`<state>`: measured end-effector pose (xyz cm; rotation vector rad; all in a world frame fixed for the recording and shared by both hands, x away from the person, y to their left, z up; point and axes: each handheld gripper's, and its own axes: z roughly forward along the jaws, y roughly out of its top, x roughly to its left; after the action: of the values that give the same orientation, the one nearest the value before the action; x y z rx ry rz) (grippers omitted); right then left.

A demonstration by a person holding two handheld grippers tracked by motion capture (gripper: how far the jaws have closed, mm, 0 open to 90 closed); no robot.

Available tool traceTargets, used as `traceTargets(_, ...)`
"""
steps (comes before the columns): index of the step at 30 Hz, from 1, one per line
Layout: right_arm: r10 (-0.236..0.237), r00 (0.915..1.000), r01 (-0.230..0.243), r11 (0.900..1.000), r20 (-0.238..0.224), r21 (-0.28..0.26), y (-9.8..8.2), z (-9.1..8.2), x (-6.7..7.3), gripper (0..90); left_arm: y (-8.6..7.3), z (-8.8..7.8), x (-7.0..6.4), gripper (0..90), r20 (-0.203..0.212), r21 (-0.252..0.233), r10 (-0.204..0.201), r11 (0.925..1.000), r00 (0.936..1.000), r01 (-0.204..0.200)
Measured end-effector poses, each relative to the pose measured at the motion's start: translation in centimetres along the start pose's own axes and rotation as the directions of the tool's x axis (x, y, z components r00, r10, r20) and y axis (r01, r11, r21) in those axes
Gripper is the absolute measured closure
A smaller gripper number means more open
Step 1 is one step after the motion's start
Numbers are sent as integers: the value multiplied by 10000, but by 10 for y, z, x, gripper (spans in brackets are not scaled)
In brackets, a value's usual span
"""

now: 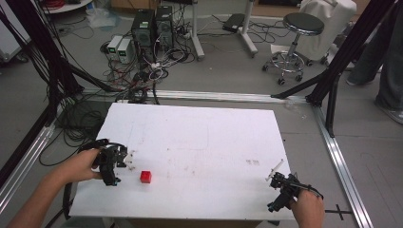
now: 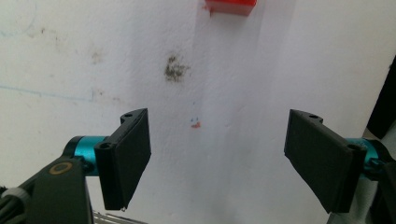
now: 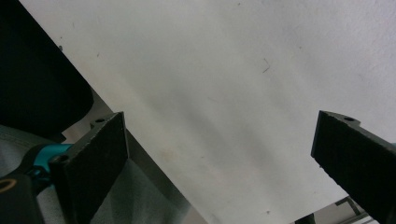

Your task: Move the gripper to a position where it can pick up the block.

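Note:
A small red cube (image 1: 146,176) lies on the white table (image 1: 199,137), near its front left. My left gripper (image 1: 124,164) hovers just left of the cube, open, with nothing between its jaws. In the left gripper view the cube (image 2: 229,6) sits at the top edge, ahead of the wide-apart jaws of that gripper (image 2: 217,158). My right gripper (image 1: 275,183) is at the table's front right corner, open and empty. The right gripper view looks down past the spread jaws of the right gripper (image 3: 219,163) onto the bare table edge (image 3: 154,154).
Beyond the table, the floor holds tangled cables, computer towers (image 1: 152,26) and a black stool (image 1: 297,28). Black frame posts stand left (image 1: 43,57) and right (image 1: 347,52). A person's legs (image 1: 380,57) are at the far right. The tabletop has smudges (image 2: 175,70).

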<state>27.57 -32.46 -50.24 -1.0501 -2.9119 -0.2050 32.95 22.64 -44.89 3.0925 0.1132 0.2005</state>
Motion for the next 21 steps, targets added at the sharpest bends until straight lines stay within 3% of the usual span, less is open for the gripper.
traceTargets(9, 37, 10000, -37, 10000, -40, -14, -1, 0, 0, 32, 18, 4, 3, 231, 260, 103, 462, 9989, 9986, -465)
traceTargets(21, 5, 10000, -5, 10000, -99, -32, -1, 2, -1, 32, 38, 19, 8, 231, 452, 17, 386, 9992, 9982, -387)
